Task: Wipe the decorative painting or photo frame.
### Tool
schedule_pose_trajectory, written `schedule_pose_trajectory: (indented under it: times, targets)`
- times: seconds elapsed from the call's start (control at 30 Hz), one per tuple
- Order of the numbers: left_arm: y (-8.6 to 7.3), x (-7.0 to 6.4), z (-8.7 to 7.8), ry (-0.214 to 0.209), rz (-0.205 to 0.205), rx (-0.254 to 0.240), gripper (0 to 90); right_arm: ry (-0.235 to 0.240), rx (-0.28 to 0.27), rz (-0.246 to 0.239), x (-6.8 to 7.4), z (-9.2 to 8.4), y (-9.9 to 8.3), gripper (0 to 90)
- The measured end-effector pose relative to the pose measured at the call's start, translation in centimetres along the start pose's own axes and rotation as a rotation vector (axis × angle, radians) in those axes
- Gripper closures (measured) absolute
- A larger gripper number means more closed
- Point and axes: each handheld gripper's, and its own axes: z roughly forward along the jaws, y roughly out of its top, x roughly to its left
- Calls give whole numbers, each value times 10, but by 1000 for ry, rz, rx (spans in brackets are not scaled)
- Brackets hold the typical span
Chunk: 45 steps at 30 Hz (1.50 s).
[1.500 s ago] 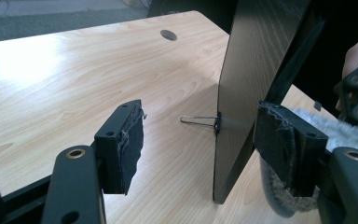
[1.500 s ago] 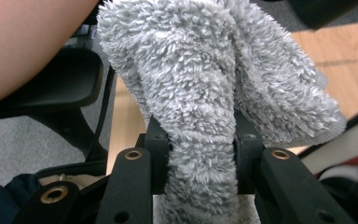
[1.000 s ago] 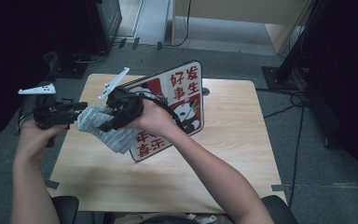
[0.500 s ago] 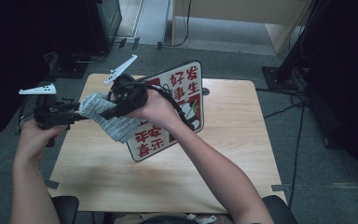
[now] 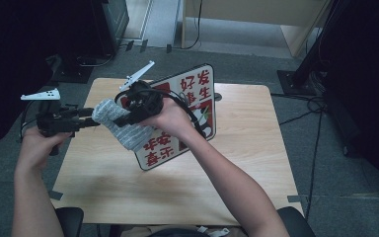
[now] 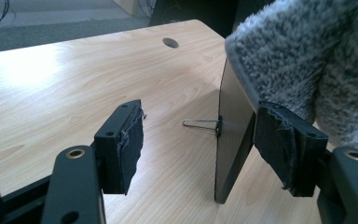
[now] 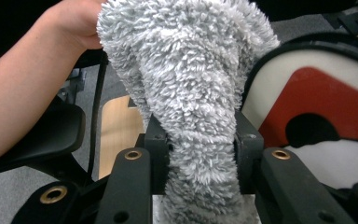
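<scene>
A fluffy grey cloth (image 5: pixel 124 127) hangs above the left part of the wooden table (image 5: pixel 246 163), and my right gripper (image 5: pixel 128 117) is shut on it. In the right gripper view the cloth (image 7: pixel 200 93) bulges up between both pads. A white sign (image 5: pixel 197 101) with red characters stands tilted on the table behind the cloth. My left gripper (image 5: pixel 90 122) is held level just left of the cloth, its jaws open. In the left gripper view that gripper (image 6: pixel 198 140) has nothing pressed between its pads, the sign's edge (image 6: pixel 233 140) stands ahead, and the cloth (image 6: pixel 307 56) lies by the right pad.
A wire foot (image 6: pixel 200 123) props the sign from behind. The table has a round cable hole (image 5: pixel 217 97). Dark stands and cables sit on the grey floor beyond the table (image 5: pixel 301 79). The person's left forearm (image 7: pixel 23 98) is close to the cloth.
My right gripper has risen a little and shifted slightly toward the sign, taking the cloth with it. The left gripper has stayed where it was.
</scene>
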Motion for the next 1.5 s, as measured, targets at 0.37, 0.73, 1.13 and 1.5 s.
schedule_pose_trajectory:
  times: [0.37,0.73,1.13,1.5]
  targets:
    - [-2,2,-2,3,3,1,331,1,15,15,-2,8,-12,671]
    - [-2,1,2,-3,10,13,331,7,22,35,-4,12,-23,671]
    - [0,0,2,-19,9,12,335,5,39,45,-6,19,-37,670]
    - [4,-5,4,-41,15,14,360,9,58,59,-7,27,-49,670]
